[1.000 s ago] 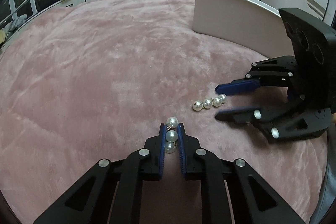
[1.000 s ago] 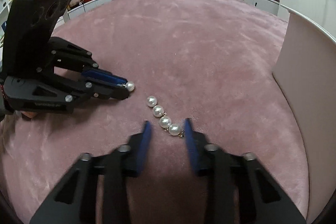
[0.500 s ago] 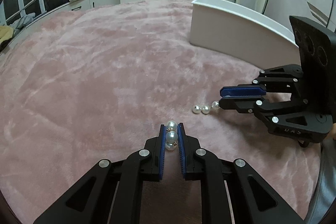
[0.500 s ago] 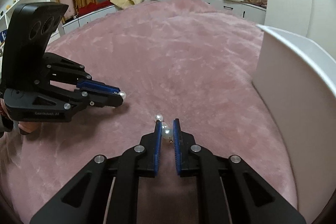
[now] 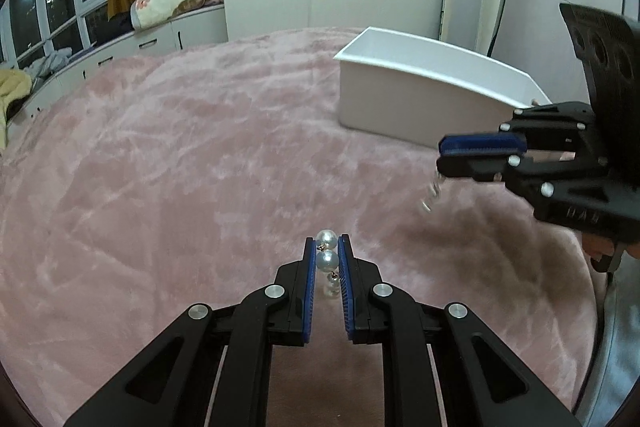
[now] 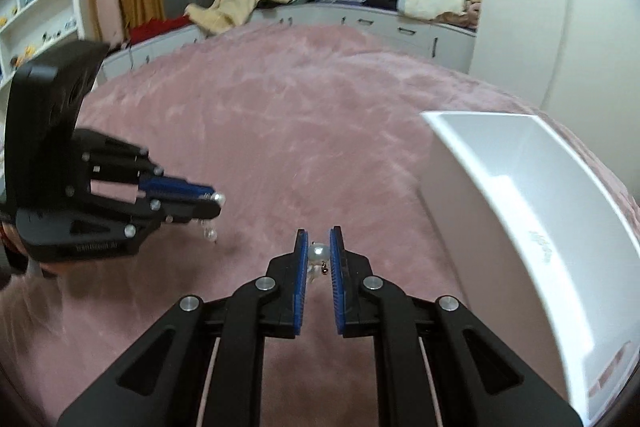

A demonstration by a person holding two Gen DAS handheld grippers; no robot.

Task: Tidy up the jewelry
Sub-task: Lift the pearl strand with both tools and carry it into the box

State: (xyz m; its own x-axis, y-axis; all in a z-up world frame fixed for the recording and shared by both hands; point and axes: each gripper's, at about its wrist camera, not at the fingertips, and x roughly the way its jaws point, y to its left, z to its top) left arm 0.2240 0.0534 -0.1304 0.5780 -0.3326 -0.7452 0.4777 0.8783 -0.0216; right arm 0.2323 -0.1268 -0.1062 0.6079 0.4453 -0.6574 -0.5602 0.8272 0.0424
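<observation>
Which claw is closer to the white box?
The right claw. The white box sits just off to its right side, with little pink blanket between. The left claw is farther back, with the right claw between it and the box.

Wide pink blanket [image 5: 180, 167] lies bare ahead and left; the white box [image 6: 520, 195] walls off the right, its open top free from above
</observation>
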